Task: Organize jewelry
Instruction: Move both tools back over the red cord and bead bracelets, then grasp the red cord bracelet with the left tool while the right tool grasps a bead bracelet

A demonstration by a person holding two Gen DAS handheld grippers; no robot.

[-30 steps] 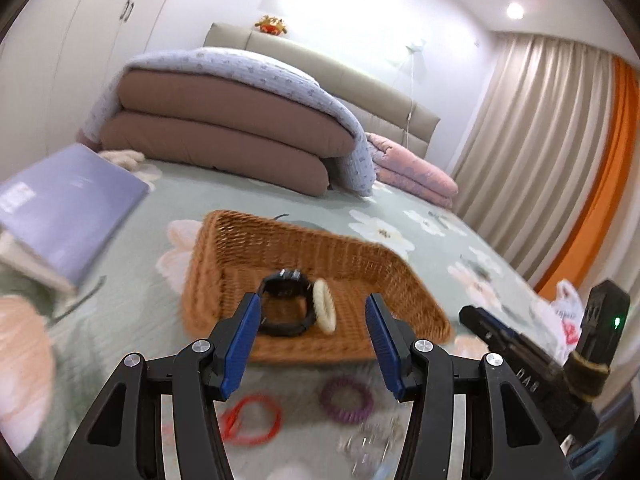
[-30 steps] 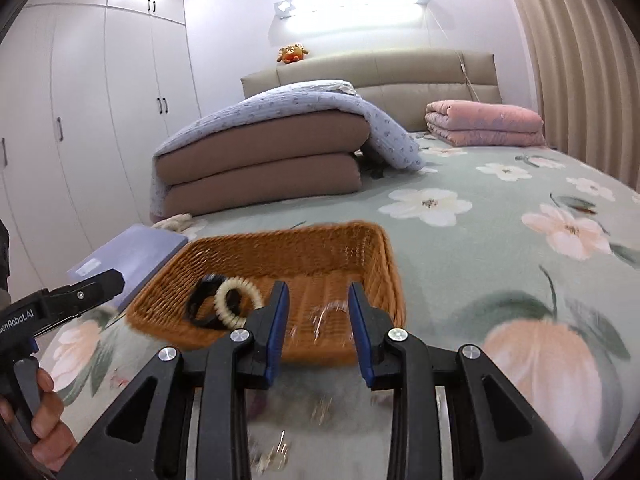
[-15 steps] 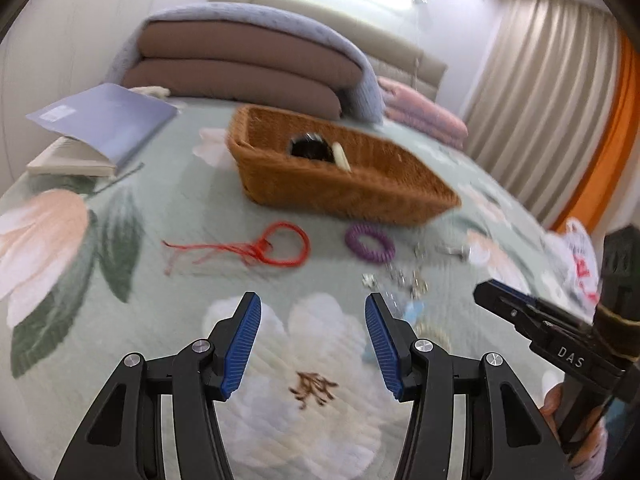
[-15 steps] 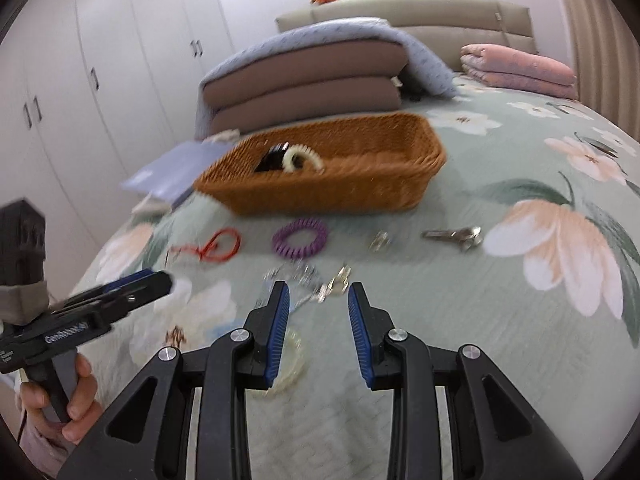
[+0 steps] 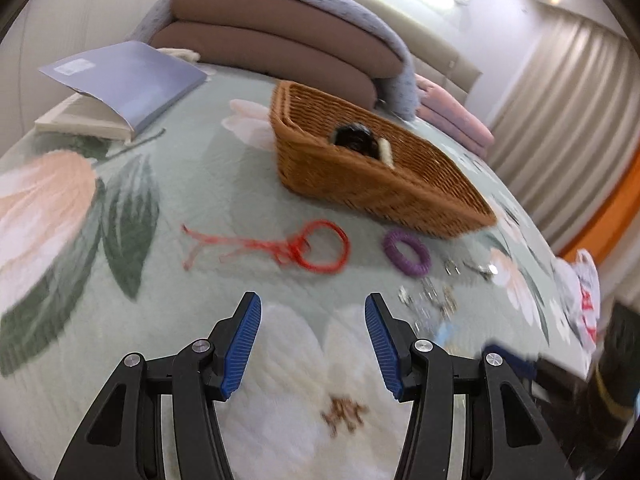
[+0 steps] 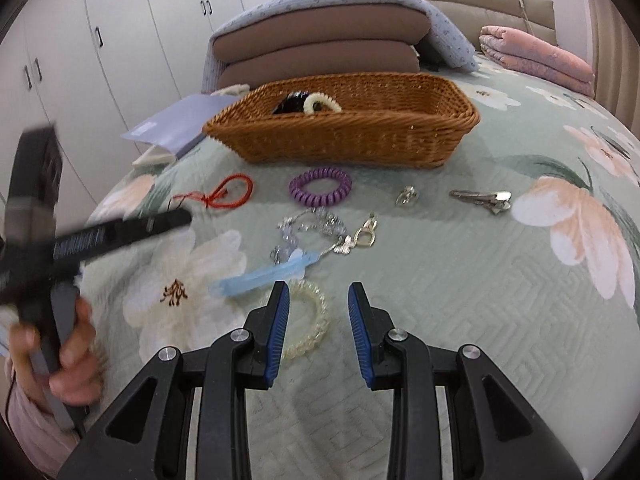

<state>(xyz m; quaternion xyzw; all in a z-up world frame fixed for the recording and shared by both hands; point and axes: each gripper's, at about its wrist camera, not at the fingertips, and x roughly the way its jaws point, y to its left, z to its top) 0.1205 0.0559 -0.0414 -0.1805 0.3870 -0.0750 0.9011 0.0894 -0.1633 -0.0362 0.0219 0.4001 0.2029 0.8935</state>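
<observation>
Both grippers, left (image 5: 312,344) and right (image 6: 319,328), hover with jaws apart and empty; woven brown wicker basket (image 6: 360,136) sits upper centre.

The open right hand-held gripper (image 6: 315,308) hung over a pale beaded bracelet (image 6: 310,326) on the flowery green bed (image 6: 480,280), near a brown woven basket (image 6: 348,128).

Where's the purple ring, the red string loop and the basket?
Purple ring (image 6: 320,187), right wrist view, on its front coil.
Red string loop (image 5: 323,245), left wrist view, on its near edge.
Basket (image 6: 344,140), right wrist view, on its front wall.
</observation>
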